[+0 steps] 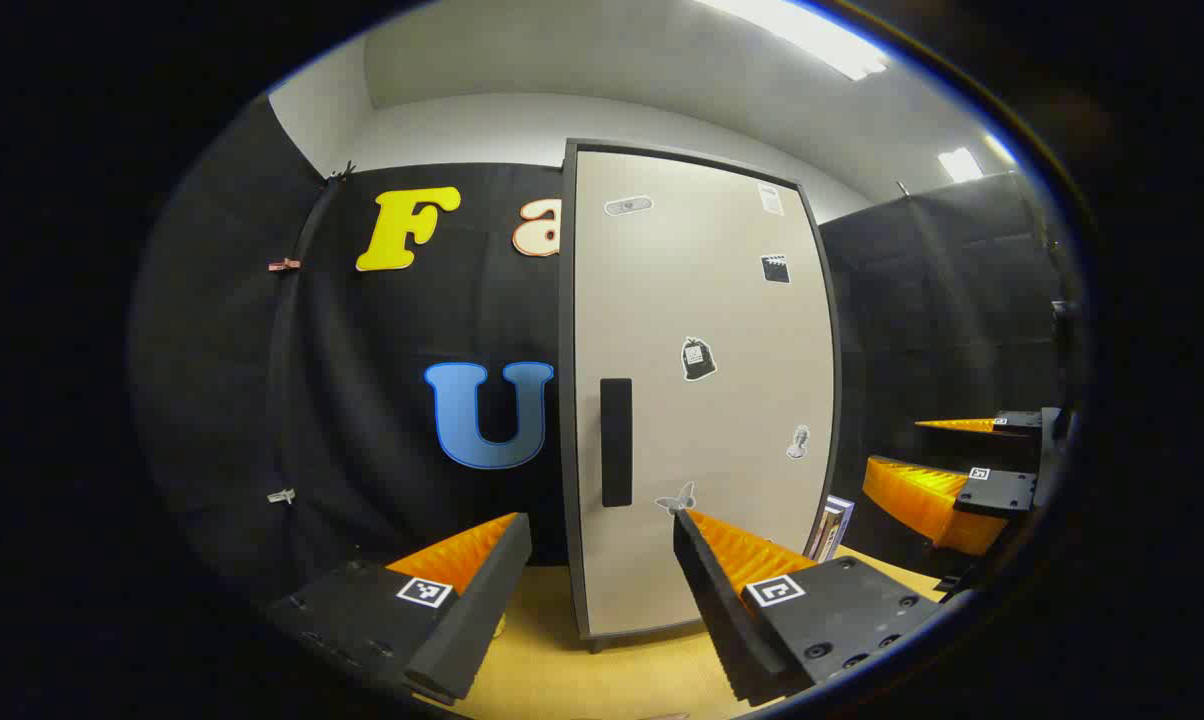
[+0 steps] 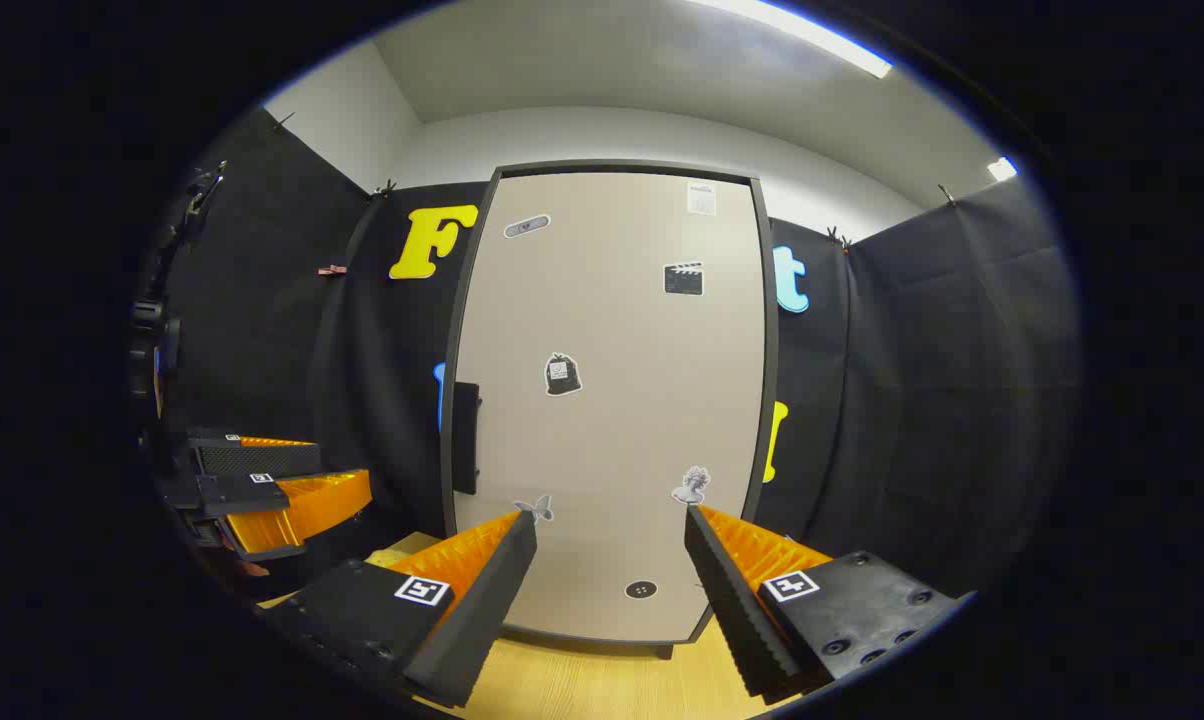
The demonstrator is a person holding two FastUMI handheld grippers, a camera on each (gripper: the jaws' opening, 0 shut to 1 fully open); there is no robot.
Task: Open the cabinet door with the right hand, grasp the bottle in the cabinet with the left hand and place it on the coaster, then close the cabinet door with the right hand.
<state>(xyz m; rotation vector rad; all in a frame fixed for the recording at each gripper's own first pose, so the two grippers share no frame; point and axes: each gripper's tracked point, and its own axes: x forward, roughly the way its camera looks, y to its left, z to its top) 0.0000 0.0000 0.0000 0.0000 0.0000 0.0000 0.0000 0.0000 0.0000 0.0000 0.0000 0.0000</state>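
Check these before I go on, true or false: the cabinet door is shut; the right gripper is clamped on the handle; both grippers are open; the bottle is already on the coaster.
1. The cabinet door is shut. True.
2. The right gripper is clamped on the handle. False: it is apart from it.
3. The left gripper and the right are both open. True.
4. The bottle is on the coaster. False: the door is shut and nothing is held.

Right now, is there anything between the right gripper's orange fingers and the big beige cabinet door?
No. In the right gripper view, the open right gripper faces the closed beige cabinet door, with nothing between them but bare yellow wooden tabletop.
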